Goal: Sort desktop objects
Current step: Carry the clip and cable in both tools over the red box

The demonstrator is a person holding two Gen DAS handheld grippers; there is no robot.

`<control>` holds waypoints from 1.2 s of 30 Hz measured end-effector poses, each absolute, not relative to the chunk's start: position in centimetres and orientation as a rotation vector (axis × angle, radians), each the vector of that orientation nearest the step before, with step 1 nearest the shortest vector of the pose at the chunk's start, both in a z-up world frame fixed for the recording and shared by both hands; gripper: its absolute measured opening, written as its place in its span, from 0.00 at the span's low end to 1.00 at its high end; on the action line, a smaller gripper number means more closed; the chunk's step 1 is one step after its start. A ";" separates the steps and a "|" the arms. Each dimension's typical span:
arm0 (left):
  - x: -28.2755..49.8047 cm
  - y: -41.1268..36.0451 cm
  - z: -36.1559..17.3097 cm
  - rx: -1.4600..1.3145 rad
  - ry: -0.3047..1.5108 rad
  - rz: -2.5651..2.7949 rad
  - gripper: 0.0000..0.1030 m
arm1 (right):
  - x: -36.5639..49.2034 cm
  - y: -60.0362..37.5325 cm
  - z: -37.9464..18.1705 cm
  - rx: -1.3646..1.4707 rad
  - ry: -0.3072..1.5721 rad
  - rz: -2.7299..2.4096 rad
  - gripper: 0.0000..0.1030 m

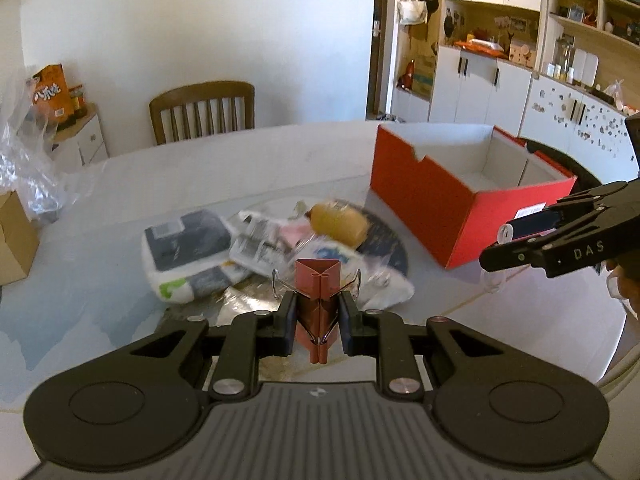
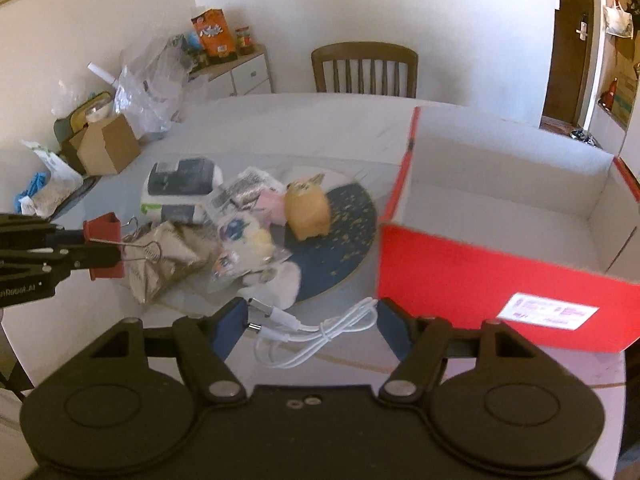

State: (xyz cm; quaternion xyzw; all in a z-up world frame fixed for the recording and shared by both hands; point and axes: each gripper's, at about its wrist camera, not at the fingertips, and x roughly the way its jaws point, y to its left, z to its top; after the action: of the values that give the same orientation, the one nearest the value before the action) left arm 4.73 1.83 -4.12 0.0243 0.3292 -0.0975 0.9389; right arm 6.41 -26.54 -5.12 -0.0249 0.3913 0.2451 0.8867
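Overhead, a pale round worktop (image 2: 304, 128) is filling both views, with a wooden chair (image 2: 365, 68) sitting at its far edge against a white wall. Left hand-held gripper (image 1: 318, 312) is clamping a red binder clip (image 1: 318, 280) above a pile of packets (image 1: 256, 248), while the right hand-held gripper (image 2: 310, 322) is hanging spread wide over a white cable (image 2: 316, 332), touching neither pad. An open red box (image 2: 480, 264) is standing just right of the pile near the worktop's edge.
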 end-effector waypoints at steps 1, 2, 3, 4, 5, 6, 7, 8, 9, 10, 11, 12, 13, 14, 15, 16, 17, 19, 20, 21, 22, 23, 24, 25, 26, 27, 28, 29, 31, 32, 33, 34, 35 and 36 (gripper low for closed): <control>4.8 1.5 -3.9 0.047 0.666 -0.200 0.19 | 6.8 -27.4 -4.4 -0.050 0.802 0.510 0.68; 4.9 1.1 -3.7 0.042 0.662 -0.200 0.19 | 6.8 -27.4 -4.4 -0.050 0.802 0.510 0.68; 5.0 0.7 -3.5 0.036 0.657 -0.200 0.19 | 7.0 -27.8 -4.0 -0.050 0.794 0.510 0.67; 5.2 0.5 -3.3 0.030 0.653 -0.201 0.19 | 7.6 -28.6 -3.3 -0.051 0.776 0.510 0.67; 5.4 0.1 -3.1 0.026 0.649 -0.201 0.19 | 7.9 -29.0 -2.9 -0.053 0.771 0.510 0.67; 5.6 -0.3 -2.9 0.024 0.644 -0.201 0.19 | 8.1 -29.5 -2.6 -0.058 0.766 0.507 0.67; 5.8 -0.6 -2.8 0.022 0.639 -0.203 0.19 | 8.1 -29.5 -2.6 -0.058 0.766 0.507 0.67; 6.0 -0.9 -2.5 0.021 0.633 -0.205 0.19 | 8.8 -30.4 -2.2 -0.070 0.755 0.501 0.67; 6.3 -1.3 -2.3 0.019 0.629 -0.210 0.19 | 8.8 -30.4 -2.2 -0.070 0.755 0.501 0.67; 6.6 -1.7 -2.0 0.018 0.623 -0.215 0.19 | 9.1 -30.8 -2.1 -0.073 0.751 0.498 0.67; 6.8 -2.1 -1.8 0.021 0.614 -0.219 0.19 | 9.4 -31.3 -2.0 -0.074 0.749 0.492 0.67; 7.1 -2.6 -1.4 0.025 0.605 -0.226 0.19 | 10.0 -32.3 -1.9 -0.070 0.747 0.486 0.67; 7.2 -3.0 -1.2 0.028 0.599 -0.234 0.19 | 10.3 -32.7 -1.8 -0.069 0.743 0.481 0.67; 7.4 -3.3 -1.0 0.028 0.593 -0.241 0.19 | 10.3 -32.7 -1.8 -0.069 0.743 0.481 0.67; 7.7 -3.8 -0.7 0.031 0.588 -0.249 0.19 | 10.6 -33.1 -1.7 -0.070 0.740 0.476 0.67; 7.9 -4.3 -0.4 0.040 0.582 -0.259 0.19 | 10.9 -33.5 -1.6 -0.071 0.737 0.474 0.67; 8.1 -4.7 -0.1 0.051 0.573 -0.266 0.19 | 11.1 -33.9 -1.6 -0.070 0.735 0.470 0.67; 8.6 -5.6 0.4 0.068 0.555 -0.284 0.19 | 11.6 -34.5 -1.7 -0.069 0.737 0.462 0.67; 8.8 -5.9 0.7 0.074 0.548 -0.292 0.19 | 11.9 -34.8 -1.7 -0.066 0.742 0.456 0.66; 9.2 -6.3 1.0 0.079 0.542 -0.301 0.19 | 12.2 -35.2 -1.8 -0.063 0.744 0.452 0.66; 9.5 -6.7 1.2 0.084 0.537 -0.308 0.19 | 12.4 -35.5 -1.9 -0.062 0.746 0.448 0.66; 9.8 -7.0 1.4 0.088 0.532 -0.316 0.19 | 12.7 -35.7 -2.0 -0.061 0.748 0.441 0.66; 10.2 -7.4 1.6 0.094 0.527 -0.325 0.19 | 12.9 -35.9 -2.1 -0.059 0.750 0.437 0.66; 10.4 -7.7 1.7 0.100 0.523 -0.333 0.19 | 13.1 -36.2 -2.2 -0.055 0.752 0.435 0.66; 10.7 -8.0 1.8 0.107 0.519 -0.343 0.19 | 13.3 -36.5 -2.3 -0.051 0.755 0.431 0.66; 11.0 -8.4 2.0 0.113 0.516 -0.353 0.19 | 13.4 -36.8 -2.3 -0.048 0.757 0.428 0.66; 11.3 -8.8 2.1 0.116 0.515 -0.362 0.19 | 13.6 -37.0 -2.4 -0.047 0.759 0.426 0.66; 11.6 -9.2 2.2 0.118 0.516 -0.373 0.19 | 13.7 -37.2 -2.5 -0.047 0.760 0.423 0.66; 12.5 -10.1 2.2 0.132 0.518 -0.395 0.19 | 14.3 -37.7 -2.6 -0.043 0.759 0.417 0.66; 12.9 -10.5 2.2 0.136 0.519 -0.405 0.19 | 14.3 -37.7 -2.6 -0.043 0.759 0.417 0.66; 13.5 -10.9 2.3 0.139 0.522 -0.418 0.19 | 14.4 -37.9 -2.5 -0.042 0.757 0.414 0.66; 13.9 -11.3 2.2 0.143 0.524 -0.427 0.19 | 14.6 -38.1 -2.4 -0.040 0.754 0.412 0.66; 14.4 -11.6 2.2 0.146 0.527 -0.434 0.19 | 14.9 -38.3 -2.3 -0.036 0.752 0.410 0.66; 14.9 -12.0 2.2 0.148 0.533 -0.444 0.19 | 15.2 -38.5 -2.2 -0.034 0.750 0.409 0.66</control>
State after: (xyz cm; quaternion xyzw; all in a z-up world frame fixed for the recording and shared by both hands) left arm 14.92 -12.03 2.17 0.0723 0.2608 -0.2173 0.9378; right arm 15.16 -38.54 -2.19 -0.0166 0.3637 0.1982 0.9101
